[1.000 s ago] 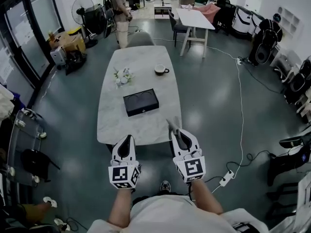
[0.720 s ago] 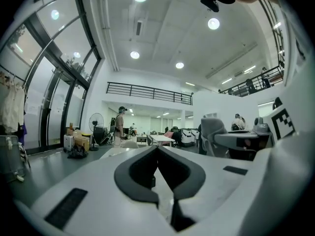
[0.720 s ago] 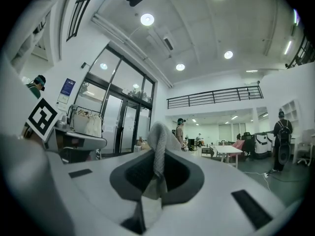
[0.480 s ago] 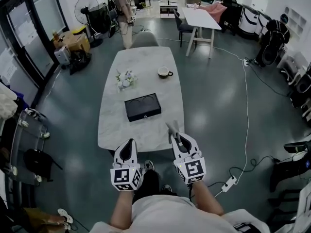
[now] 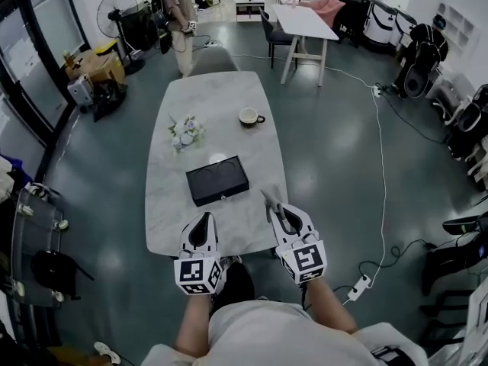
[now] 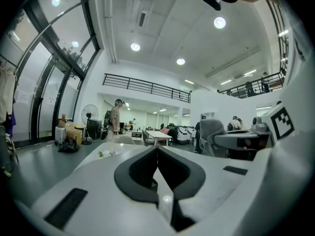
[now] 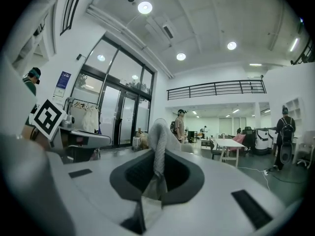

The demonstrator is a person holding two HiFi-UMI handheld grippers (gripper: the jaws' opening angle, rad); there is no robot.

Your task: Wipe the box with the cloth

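Note:
A flat black box (image 5: 217,180) lies in the middle of a long white marble table (image 5: 164,204). My right gripper (image 5: 277,209) hovers over the table's near edge, to the right of and nearer than the box, shut on a grey cloth (image 5: 269,198). In the right gripper view the cloth (image 7: 158,140) stands up between the shut jaws of the right gripper (image 7: 158,156). My left gripper (image 5: 203,218) hangs over the near edge too, shut and holding nothing. In the left gripper view the left gripper (image 6: 157,151) has its jaws closed together.
A small bunch of flowers (image 5: 185,131) and a cup (image 5: 249,117) sit on the table beyond the box. A chair (image 5: 213,58) stands at the far end, a person (image 5: 179,10) behind it. A power strip (image 5: 356,287) and cable lie on the floor at right.
The view has moved forward to the table. Both grippers, earlier in front of the table's near edge, now hang over it, closer to the box. Cloth still held.

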